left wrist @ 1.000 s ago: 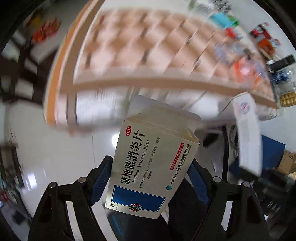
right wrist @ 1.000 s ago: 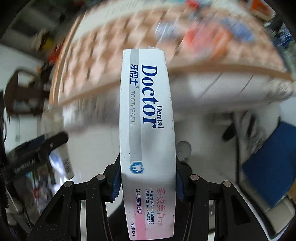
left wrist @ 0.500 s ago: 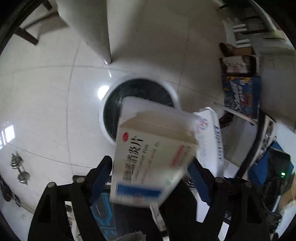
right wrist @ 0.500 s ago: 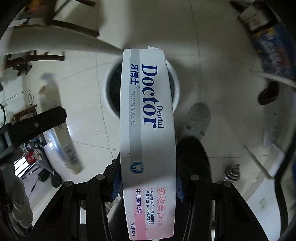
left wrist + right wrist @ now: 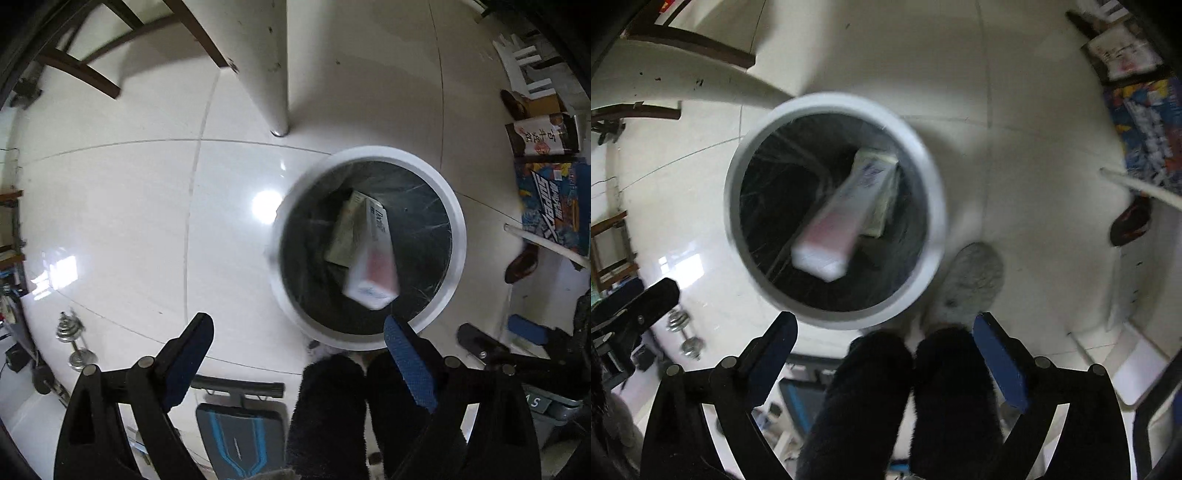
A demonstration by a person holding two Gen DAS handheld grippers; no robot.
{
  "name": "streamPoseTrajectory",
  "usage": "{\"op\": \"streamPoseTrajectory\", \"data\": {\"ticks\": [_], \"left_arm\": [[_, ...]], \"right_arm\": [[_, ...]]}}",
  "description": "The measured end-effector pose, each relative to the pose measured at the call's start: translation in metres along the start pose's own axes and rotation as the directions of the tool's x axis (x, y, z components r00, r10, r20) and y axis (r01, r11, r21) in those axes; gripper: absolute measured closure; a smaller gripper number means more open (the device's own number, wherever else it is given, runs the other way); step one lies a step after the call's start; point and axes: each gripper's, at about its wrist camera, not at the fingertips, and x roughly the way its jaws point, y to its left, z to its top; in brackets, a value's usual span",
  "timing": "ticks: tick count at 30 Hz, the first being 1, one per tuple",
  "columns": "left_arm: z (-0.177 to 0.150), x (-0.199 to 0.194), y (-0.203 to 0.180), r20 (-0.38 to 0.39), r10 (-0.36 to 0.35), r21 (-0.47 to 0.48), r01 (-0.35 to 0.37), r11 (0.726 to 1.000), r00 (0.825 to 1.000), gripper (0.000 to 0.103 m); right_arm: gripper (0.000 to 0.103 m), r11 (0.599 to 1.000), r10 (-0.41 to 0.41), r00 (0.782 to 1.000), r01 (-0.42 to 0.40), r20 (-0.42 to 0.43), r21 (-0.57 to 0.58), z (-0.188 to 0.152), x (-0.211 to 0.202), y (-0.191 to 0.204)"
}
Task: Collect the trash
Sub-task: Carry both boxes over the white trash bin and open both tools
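Half a second ago each gripper clamped a carton; both cartons have since dropped into the bin.

Left wrist view: the left gripper (image 5: 297, 343) is spread wide and empty. Beyond it, right of centre, the white-rimmed bin (image 5: 456, 236) holds the toothpaste box (image 5: 373, 262), blurred, across the medicine box (image 5: 345, 236). The long box seems propped against the liner, so it could tip toward the near rim.

Right wrist view: the right gripper (image 5: 884, 328) gapes empty too. Bin (image 5: 934, 199) left of centre, toothpaste box (image 5: 838, 221) slanting inside. Sweeping low could knock the rim.
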Motion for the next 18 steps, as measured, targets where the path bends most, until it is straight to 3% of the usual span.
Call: {"op": "streamPoseTrajectory", "data": {"ticks": [8, 18], "left_arm": [[-0.016, -0.061, -0.006, 0.066, 0.008, 0.025, -0.01, 1.0, 0.998, 0.009], [-0.038, -0.152, -0.004, 0.118, 0.004, 0.039, -0.009, 0.999, 0.993, 0.009]], "right_arm": [[0.006, 0.995, -0.095, 0.99, 0.094, 0.104, 0.018, -0.012, -0.06, 0.003], [0.006, 0.997, -0.082, 0.985, 0.082, 0.153, 0.011, -0.059, -0.159, 0.009]]}}
